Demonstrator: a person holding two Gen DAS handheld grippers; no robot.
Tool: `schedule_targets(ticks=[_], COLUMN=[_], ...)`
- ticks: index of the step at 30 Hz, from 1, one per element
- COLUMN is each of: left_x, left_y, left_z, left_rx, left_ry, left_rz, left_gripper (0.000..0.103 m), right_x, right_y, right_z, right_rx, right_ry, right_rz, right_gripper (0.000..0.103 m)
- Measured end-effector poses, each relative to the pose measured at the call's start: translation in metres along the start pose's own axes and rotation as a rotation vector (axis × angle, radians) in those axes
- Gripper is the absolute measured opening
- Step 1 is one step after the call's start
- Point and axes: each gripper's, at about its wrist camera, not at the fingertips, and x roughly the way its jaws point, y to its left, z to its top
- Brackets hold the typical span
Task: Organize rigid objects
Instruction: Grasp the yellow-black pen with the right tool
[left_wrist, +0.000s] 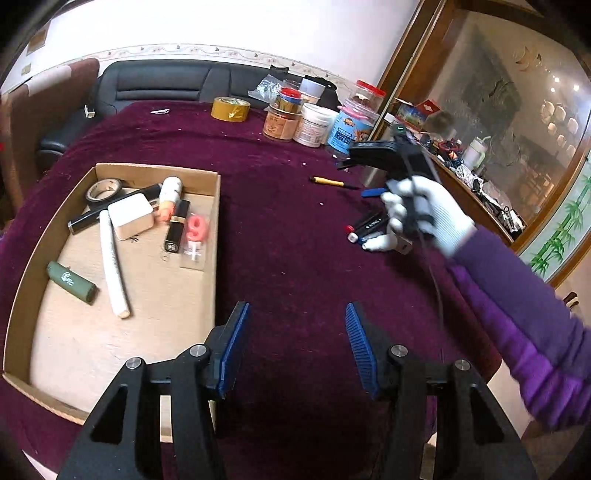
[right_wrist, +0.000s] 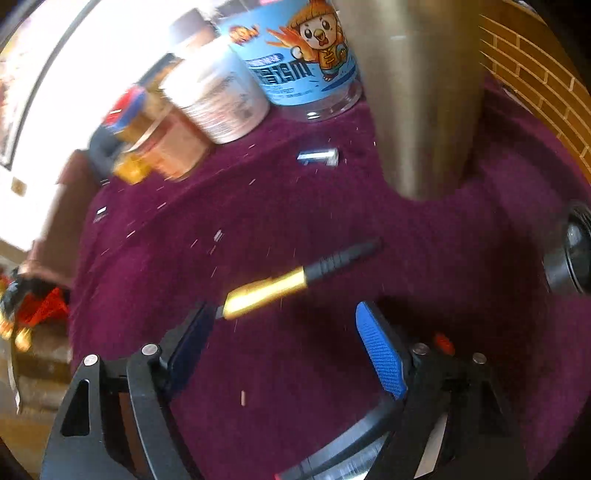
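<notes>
Cluttered room, round table under a maroon cloth (left_wrist: 280, 206), jars and a tape roll at the far edge, mirrored cabinet to the right. Cardboard tray (left_wrist: 218, 229) on the left side of the table already holds a lighter, lipstick, tape roll, white block, a number-9 candle and a few other bits. Left gripper (left_wrist: 297, 343) hangs over bare cloth just right of the tray, jaws partly apart, nothing between them. Right gripper (right_wrist: 284, 339), in a white-gloved hand (left_wrist: 424, 218), stands with jaws wide and empty over the yellow-and-black pen (right_wrist: 295, 280), which lies flat on the cloth just ahead of the fingertips, near a steel tumbler (right_wrist: 417, 96) and the blue-label jar (right_wrist: 295, 55). Its view is smeared, so exact gap to the pen is unclear. More small items, dark sticks with red and blue ends (left_wrist: 364, 229), lie loose beside the gloved hand. Risks, as I read it: the pen lies roughly across the jaw line, so closing without rolling the wrist would probably catch only its tip and pivot or flick it away; soft cloth lets it roll; a fast approach could clip the tumbler or the jar.
</notes>
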Motion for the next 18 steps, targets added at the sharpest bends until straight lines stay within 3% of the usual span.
schedule_targets(ticks=[2,4,5,6,8,12,18], left_x=[0.002,0.004,0.004,0.004,0.003,0.003,-0.003], left_y=[0.009,0.02,0.024,0.029,0.035,0.046,0.044], left_z=[-0.001,-0.002,-0.003,-0.003,-0.004,-0.006,-0.013], left_rx=[-0.014,-0.028,-0.036,-0.046,-0.061,-0.098,-0.104], left_ry=[0.005,0.01,0.01,0.009,0.005,0.005,-0.009], left_rz=[-0.003,0.0,0.002,0.003,0.006,0.014,-0.011], left_gripper=[0.047,0.047,0.047,0.047,0.047,0.047,0.047], right_x=[0.012,0.02,0.021,0.022,0.019,0.005,-0.037], right_y=[0.02,0.04,0.05,0.055,0.06,0.058,0.048], right_z=[0.005,0.003,-0.002,-0.007,-0.018,-0.052,-0.145], right_rx=[-0.05,-0.134,-0.185,-0.216,-0.249,-0.309,-0.389], right_ry=[-0.02,-0.031,-0.043,-0.043,-0.024,0.038,0.184], right_rz=[-0.103,-0.199,-0.245,-0.248,-0.218,-0.133,0.047], right_gripper=[0.076,0.063,0.031,0.017,0.006,0.006,0.006])
